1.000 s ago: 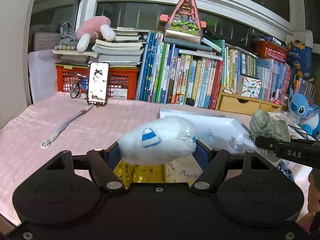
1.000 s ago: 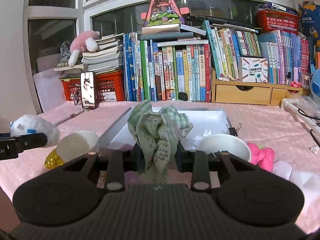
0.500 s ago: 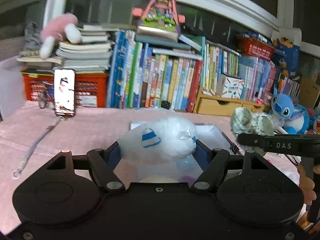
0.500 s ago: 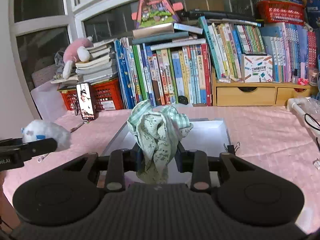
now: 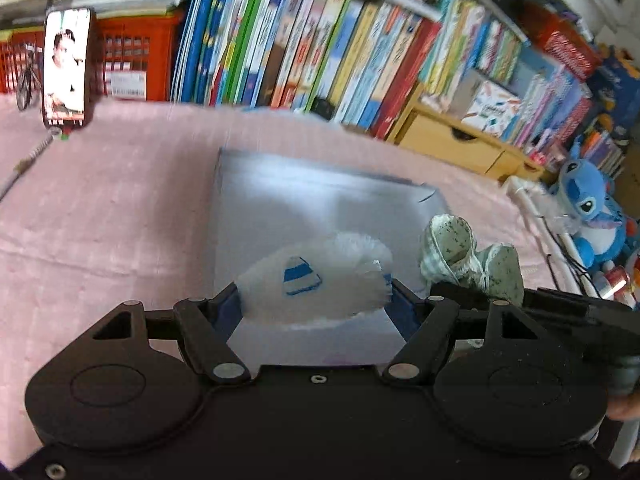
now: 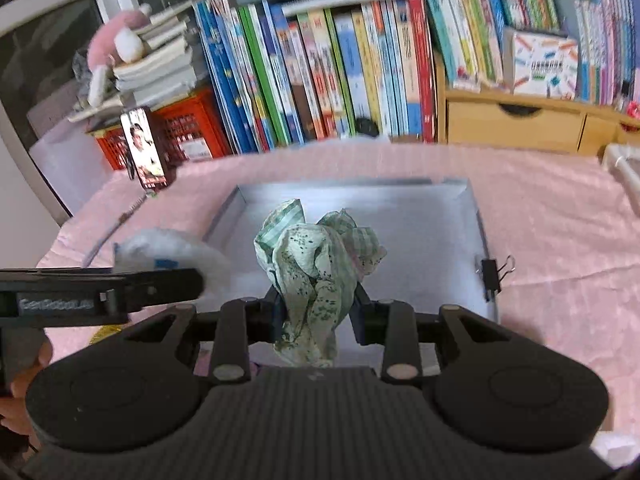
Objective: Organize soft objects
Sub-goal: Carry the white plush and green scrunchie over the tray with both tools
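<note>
Two-handed carry to the white tray [image 6: 476, 216]. The left gripper [image 5: 316, 300] pinches a white fluffy toy [image 5: 320, 280] with a blue striped patch, held above the tray's near edge; the right gripper [image 6: 316, 308], at its 3 o'clock, clamps a bunched green patterned cloth [image 6: 316, 264] over the tray's middle. To place well, lower each load until it rests on the tray floor, the toy toward 9 o'clock and the cloth toward 3, then part the jaws one at a time so neither load snags the other.
</note>
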A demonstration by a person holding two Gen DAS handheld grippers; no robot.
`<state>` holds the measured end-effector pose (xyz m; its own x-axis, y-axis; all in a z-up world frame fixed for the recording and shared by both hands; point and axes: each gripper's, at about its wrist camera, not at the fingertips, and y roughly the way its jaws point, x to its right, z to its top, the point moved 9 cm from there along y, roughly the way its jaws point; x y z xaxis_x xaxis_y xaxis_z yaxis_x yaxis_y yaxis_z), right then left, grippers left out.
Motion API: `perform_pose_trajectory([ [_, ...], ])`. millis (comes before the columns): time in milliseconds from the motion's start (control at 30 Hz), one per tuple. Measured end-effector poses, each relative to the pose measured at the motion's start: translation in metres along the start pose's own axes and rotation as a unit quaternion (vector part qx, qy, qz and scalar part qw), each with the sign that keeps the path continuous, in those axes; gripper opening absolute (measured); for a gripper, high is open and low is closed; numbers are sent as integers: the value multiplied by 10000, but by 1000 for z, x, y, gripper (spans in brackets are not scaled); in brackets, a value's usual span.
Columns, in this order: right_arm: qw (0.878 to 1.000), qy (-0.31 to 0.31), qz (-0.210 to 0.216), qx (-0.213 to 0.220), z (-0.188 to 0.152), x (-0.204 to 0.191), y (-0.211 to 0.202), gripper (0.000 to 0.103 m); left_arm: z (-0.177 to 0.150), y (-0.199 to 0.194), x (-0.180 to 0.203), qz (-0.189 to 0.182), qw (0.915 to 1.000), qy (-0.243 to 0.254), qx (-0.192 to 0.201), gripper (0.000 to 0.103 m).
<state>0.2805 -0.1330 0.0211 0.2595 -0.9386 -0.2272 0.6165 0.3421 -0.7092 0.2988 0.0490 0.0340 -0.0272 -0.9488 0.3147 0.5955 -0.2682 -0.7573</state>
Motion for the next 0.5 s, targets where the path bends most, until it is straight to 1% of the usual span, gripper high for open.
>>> perform_pose_trajectory([
  [233, 9986, -14, -349, -395, -1, 12, 28, 38, 3, 34, -7, 245, 9987, -197, -408, 72],
  [500, 9964, 144, -460, -693, 1, 22, 47, 38, 5, 55, -13, 408, 9967, -308, -624, 72],
])
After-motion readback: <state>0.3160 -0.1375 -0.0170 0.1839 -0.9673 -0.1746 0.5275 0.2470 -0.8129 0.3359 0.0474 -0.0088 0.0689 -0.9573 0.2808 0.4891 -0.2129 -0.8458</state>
